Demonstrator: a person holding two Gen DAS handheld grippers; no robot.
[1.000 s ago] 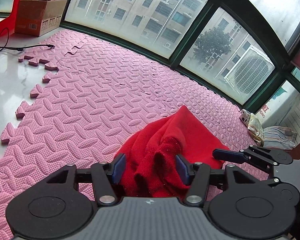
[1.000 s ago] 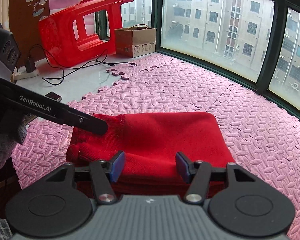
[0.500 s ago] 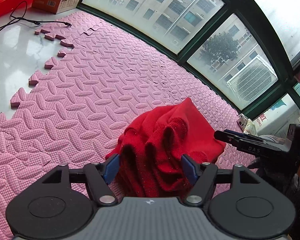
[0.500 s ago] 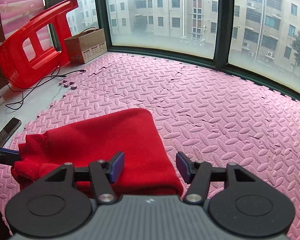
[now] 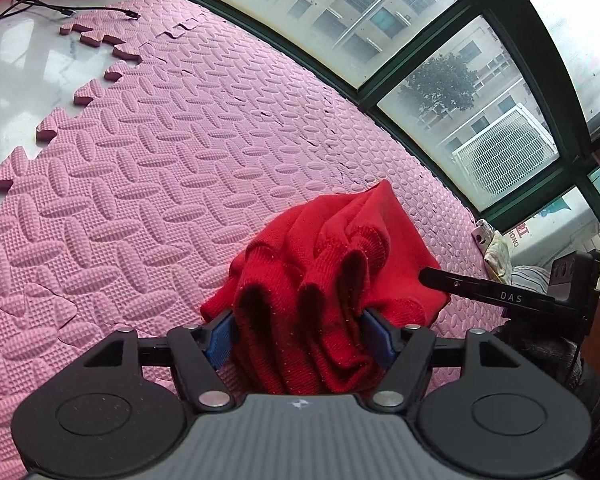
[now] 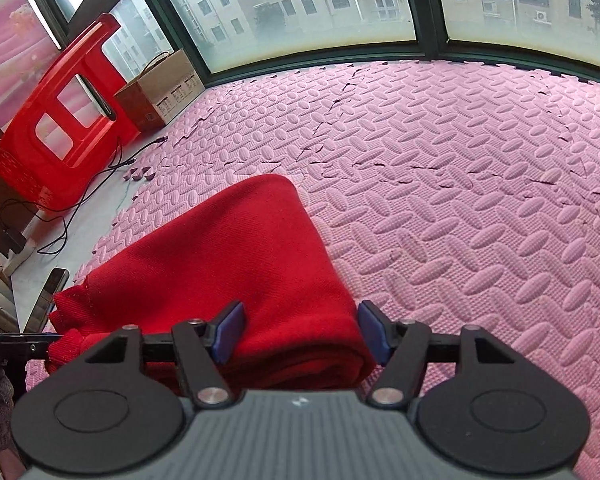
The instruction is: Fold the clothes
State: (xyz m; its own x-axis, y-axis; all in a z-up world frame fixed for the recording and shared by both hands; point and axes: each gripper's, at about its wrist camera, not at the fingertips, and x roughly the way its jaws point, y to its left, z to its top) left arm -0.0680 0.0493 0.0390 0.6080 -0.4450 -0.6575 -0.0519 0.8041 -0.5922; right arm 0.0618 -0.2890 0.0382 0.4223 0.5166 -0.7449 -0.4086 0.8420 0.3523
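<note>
On the pink foam floor mat (image 5: 160,168) below your left wrist camera lies a folded red knit garment (image 5: 332,264), its bunched ribbed edges filling the space between the blue pads of your left gripper (image 5: 298,338), which close on that bundle from both sides. Your right gripper's black finger (image 5: 488,292) shows at the right. From your right wrist camera, your right gripper (image 6: 300,334) is opening, its pads straddling the garment's smooth folded corner (image 6: 236,264) without pressing it; a red plastic stool (image 6: 60,120) lies overturned beside a cardboard box (image 6: 160,88).
</note>
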